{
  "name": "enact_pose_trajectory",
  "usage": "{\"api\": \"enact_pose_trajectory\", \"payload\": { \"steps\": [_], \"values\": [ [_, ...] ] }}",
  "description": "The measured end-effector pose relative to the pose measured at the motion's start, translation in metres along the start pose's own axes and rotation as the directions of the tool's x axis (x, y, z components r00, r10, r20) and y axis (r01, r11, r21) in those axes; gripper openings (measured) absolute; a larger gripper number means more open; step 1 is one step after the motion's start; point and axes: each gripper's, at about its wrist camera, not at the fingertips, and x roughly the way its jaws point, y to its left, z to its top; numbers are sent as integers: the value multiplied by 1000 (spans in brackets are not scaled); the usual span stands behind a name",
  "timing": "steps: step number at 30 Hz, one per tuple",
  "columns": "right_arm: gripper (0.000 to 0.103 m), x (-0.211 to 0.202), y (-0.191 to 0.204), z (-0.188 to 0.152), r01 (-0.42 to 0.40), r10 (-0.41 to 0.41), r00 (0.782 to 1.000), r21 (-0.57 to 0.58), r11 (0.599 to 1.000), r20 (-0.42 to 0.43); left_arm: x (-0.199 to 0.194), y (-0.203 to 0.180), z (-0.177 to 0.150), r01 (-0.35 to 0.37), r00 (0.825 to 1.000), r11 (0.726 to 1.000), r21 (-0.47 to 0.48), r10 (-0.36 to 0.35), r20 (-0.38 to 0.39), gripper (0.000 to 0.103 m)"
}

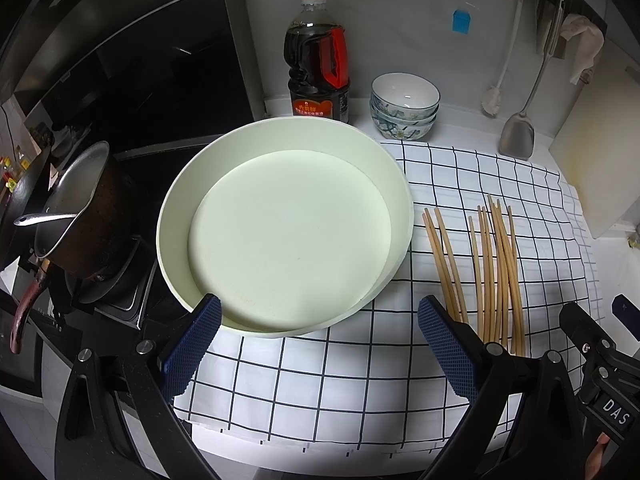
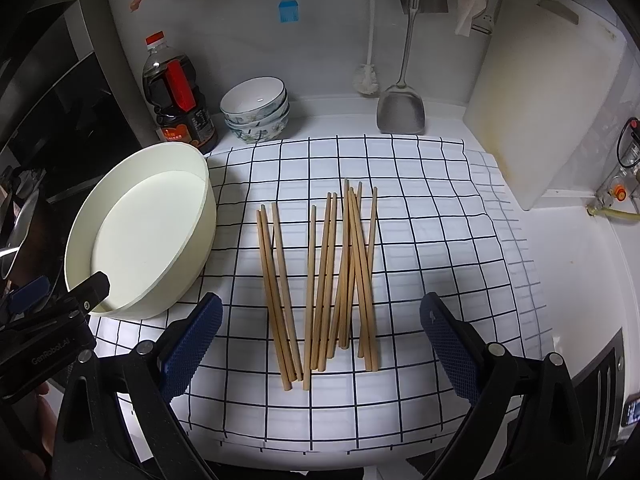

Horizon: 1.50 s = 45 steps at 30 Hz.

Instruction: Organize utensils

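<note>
Several wooden chopsticks [image 2: 320, 280] lie side by side on a white checked cloth [image 2: 420, 240]; they also show in the left wrist view [image 1: 488, 272]. A round pale green basin [image 1: 280, 224] stands empty on the cloth's left part, seen too in the right wrist view [image 2: 152, 232]. My left gripper [image 1: 320, 344] is open, above the basin's near rim. My right gripper [image 2: 320, 344] is open, above the near ends of the chopsticks, holding nothing.
A soy sauce bottle [image 1: 318, 60] and stacked bowls [image 1: 404, 104] stand at the back wall. A metal spatula [image 2: 400, 108], a brush [image 2: 368, 76] and a white cutting board [image 2: 552, 92] are at the back right. A pot [image 1: 80, 208] sits on the stove at left.
</note>
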Motion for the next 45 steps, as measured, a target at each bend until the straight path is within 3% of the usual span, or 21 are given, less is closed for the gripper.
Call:
{"api": "enact_pose_trajectory", "payload": {
  "steps": [14,24,34,45],
  "values": [
    [95,1,-6,-1,-39,39,999,1,999,-10,5,-6,-4,9,1000,1000,-1,-9,-3,97],
    [94,18,-52,-21,-29,30,999,11,1000,-17,19,-45,-20,87,996,996,25,-87,-26,97],
    [94,65,-107,-39,-45,46,998,11,999,-47,52,-78,-39,133,991,991,1,-133,-15,97],
    [94,125,-116,-33,-17,16,999,-22,1000,-43,95,-100,-52,98,995,995,-8,-98,7,97]
  ]
}}
